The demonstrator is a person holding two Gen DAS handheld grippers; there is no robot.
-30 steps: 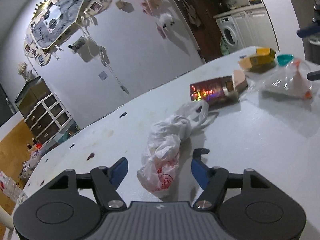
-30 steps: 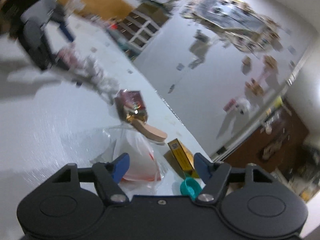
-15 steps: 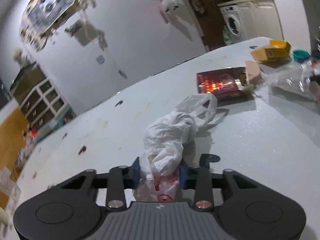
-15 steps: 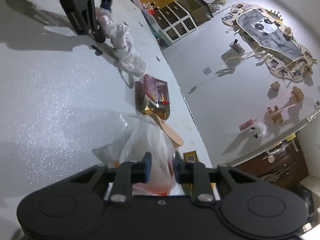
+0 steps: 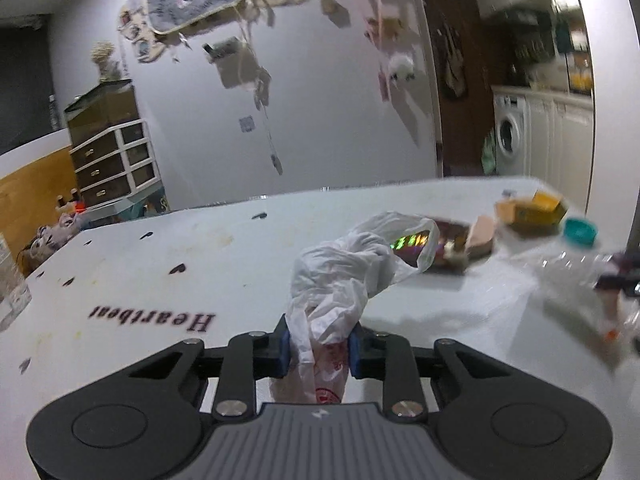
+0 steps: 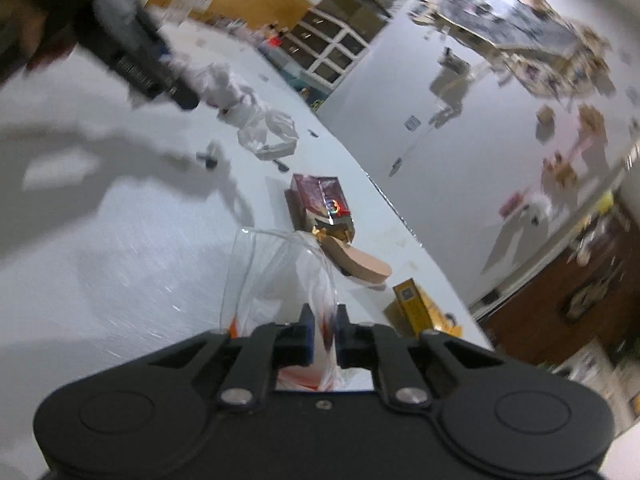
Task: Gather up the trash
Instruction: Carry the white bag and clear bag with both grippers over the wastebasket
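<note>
- Left gripper [image 5: 319, 350] is clamped on the crumpled white plastic bag [image 5: 340, 276], low in the middle of the left wrist view. Its jaws have just been closing, and the blue pads now squeeze the bag's lower end, the part with red print on it.
- The rest of that bag rises from the pads toward the centre of the frame, and its loop handle hangs in front of the shiny holographic box [image 5: 436, 242] (can't tell if they actually touch).
- Right gripper [image 6: 322, 334] is pinched tight on the clear plastic bag [image 6: 276, 272], bottom centre of the right wrist view. Those jaws have also just been closing, with only thin film between the pads, plus some orange bits showing through it.
- In the right wrist view the holographic box [image 6: 320, 200] lies on the white table [image 6: 120, 264] just past the clear bag, with a tan cardboard flap [image 6: 360, 262] at its near end.
- A yellow carton [image 6: 416, 308] sits right of the clear bag, near the table edge.
- In the left wrist view, at the right of the frame, there are 2 more bits: the yellow carton [image 5: 534, 210] and a teal cap [image 5: 580, 231] just beside it.
- The left gripper also shows up in the upper left of the right wrist view, but it's blurry.
</note>
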